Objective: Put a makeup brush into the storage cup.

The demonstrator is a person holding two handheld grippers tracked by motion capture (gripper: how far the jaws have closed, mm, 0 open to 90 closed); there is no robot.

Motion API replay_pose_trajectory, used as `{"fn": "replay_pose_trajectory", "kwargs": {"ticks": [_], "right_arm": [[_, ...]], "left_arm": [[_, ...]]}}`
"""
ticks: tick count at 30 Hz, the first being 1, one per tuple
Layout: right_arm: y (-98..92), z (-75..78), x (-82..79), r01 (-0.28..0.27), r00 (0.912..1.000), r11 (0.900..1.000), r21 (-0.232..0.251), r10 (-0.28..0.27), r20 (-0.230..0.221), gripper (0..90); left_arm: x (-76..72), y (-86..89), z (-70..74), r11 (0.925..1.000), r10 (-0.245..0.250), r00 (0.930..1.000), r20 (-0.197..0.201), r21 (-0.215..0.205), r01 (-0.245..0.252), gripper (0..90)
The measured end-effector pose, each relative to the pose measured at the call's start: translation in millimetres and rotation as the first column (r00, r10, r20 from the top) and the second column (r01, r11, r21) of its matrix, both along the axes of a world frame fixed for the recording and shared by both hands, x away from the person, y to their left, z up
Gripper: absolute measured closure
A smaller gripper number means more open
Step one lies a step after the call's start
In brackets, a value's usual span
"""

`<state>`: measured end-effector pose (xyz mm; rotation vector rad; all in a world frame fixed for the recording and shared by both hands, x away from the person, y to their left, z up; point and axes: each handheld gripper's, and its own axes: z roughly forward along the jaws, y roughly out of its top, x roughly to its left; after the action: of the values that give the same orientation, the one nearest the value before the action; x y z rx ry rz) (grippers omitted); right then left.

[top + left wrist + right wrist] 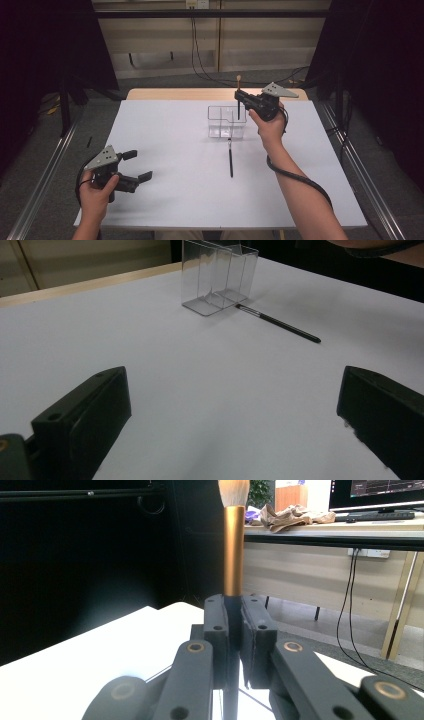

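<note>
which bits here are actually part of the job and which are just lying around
In the job:
- makeup brush, upright in the right gripper
- clear organiser box beneath it
- thin black brush on the table

Lying about:
- left gripper, open, idle
- floor cables

Black two-jaw claws [134, 165] [239, 95], grey three-cornered top plates, black trailing cables, brass-ringed pivot screws; bare forearms.

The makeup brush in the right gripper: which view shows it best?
The right gripper view: the makeup brush stands upright, clamped in the right gripper, gold ferrule and pale bristles close up. The high view shows it small, over the clear organizer.
</note>
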<state>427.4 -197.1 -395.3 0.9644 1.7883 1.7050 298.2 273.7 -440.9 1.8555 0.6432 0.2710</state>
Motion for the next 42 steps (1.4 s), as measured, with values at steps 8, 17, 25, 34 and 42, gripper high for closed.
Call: {"fn": "replay_pose_trajectory", "kwargs": {"ticks": [8,17,25,34,42], "right_arm": [[-2.1,-3.0,-0.4,0.002,1.0000,1.000,0.004,-0.002,-0.003,83.4],[-4.2,-7.5,-0.6,0.006,0.9999,1.000,0.000,-0.006,-0.011,83.4],[-6.4,-11.0,-1.2,0.007,0.9998,1.000,-0.004,-0.007,-0.016,83.3],[-9.3,-15.5,-1.6,0.013,0.9997,1.000,-0.007,-0.013,-0.023,83.2],[-10.8,-18.8,-2.3,0.014,0.9994,1.000,-0.015,-0.015,-0.030,83.2]], "left_arm": [[-0.3,-0.8,0.4,1.0000,0.003,1.0000,0.000,0.009,-0.003,0.9],[0.0,-0.6,-0.1,1.0000,-0.002,1.0000,-0.002,0.000,0.002,0.9],[-0.5,-0.5,0.4,1.0000,0.003,1.0000,0.003,0.008,-0.003,0.9],[-0.2,-0.6,0.0,1.0000,-0.001,1.0000,-0.001,0.003,0.001,0.9],[-0.4,-0.8,0.3,1.0000,0.003,1.0000,0.000,0.006,-0.003,0.9]]}}
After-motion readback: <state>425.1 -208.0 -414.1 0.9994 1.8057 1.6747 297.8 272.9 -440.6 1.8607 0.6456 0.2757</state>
